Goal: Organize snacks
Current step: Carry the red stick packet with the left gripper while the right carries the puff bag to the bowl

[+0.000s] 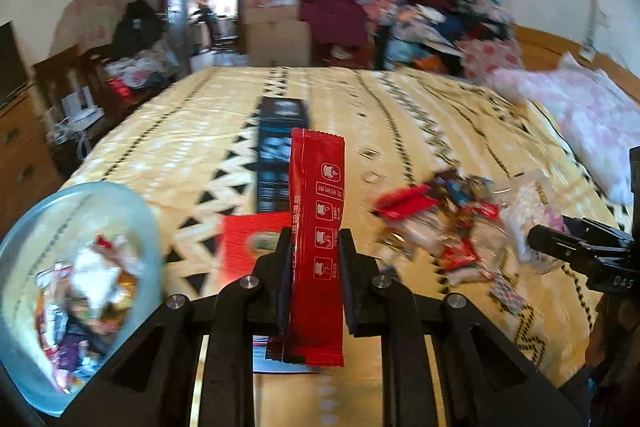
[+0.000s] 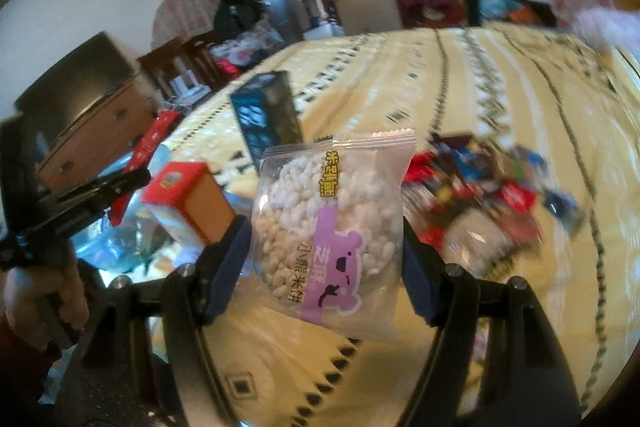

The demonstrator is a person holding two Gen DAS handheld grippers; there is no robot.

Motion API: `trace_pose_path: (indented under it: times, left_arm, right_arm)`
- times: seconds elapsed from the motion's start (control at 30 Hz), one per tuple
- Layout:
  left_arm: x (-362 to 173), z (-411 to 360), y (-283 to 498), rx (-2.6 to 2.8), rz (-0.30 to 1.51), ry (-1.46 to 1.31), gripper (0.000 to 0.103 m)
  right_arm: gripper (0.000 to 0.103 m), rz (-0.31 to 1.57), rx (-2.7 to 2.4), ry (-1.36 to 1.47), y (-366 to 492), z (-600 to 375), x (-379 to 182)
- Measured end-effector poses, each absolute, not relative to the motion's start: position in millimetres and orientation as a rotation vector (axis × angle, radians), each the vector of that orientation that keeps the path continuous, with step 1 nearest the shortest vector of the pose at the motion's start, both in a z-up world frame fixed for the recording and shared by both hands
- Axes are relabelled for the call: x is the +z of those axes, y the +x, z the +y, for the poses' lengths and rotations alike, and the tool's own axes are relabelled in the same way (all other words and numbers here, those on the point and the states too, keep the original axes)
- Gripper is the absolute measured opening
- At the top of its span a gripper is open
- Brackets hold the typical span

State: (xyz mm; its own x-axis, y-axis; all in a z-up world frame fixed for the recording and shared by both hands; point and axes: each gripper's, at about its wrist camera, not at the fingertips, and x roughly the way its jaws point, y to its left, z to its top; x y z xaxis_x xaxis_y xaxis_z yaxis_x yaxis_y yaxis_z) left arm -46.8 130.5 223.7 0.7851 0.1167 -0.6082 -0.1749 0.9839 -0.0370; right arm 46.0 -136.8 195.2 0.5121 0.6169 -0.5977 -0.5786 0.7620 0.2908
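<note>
My left gripper [image 1: 314, 247] is shut on a long red sachet [image 1: 318, 227] that stands upright above the yellow patterned bed [image 1: 400, 107]. My right gripper [image 2: 326, 235] is shut on a clear bag of white rice cakes [image 2: 332, 223] with a purple bear label, held in the air. A loose pile of snack packets [image 1: 444, 223] lies on the bed to the right. A pale blue bowl [image 1: 24, 235] with several packets in it sits at the lower left. In the right wrist view the left gripper [image 2: 136, 175] shows at the left with the red sachet [image 2: 150, 143].
A red box [image 1: 244, 247] and a dark blue box [image 1: 280, 151] lie on the bed ahead. A pink pillow [image 1: 580, 115] rests at the right. Cardboard boxes [image 1: 276, 11] and heaped clothes [image 1: 420, 7] stand beyond the bed; wooden furniture [image 1: 24, 155] lines the left.
</note>
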Motion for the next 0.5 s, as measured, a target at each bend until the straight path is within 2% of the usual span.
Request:
trace_pose_path:
  times: [0.5]
  left_arm:
    - [248.7, 224.3, -90.3, 0.326, 0.595, -0.160, 0.020]
  right_arm:
    - [0.071, 0.689, 0.920, -0.059, 42.9, -5.0, 244.1]
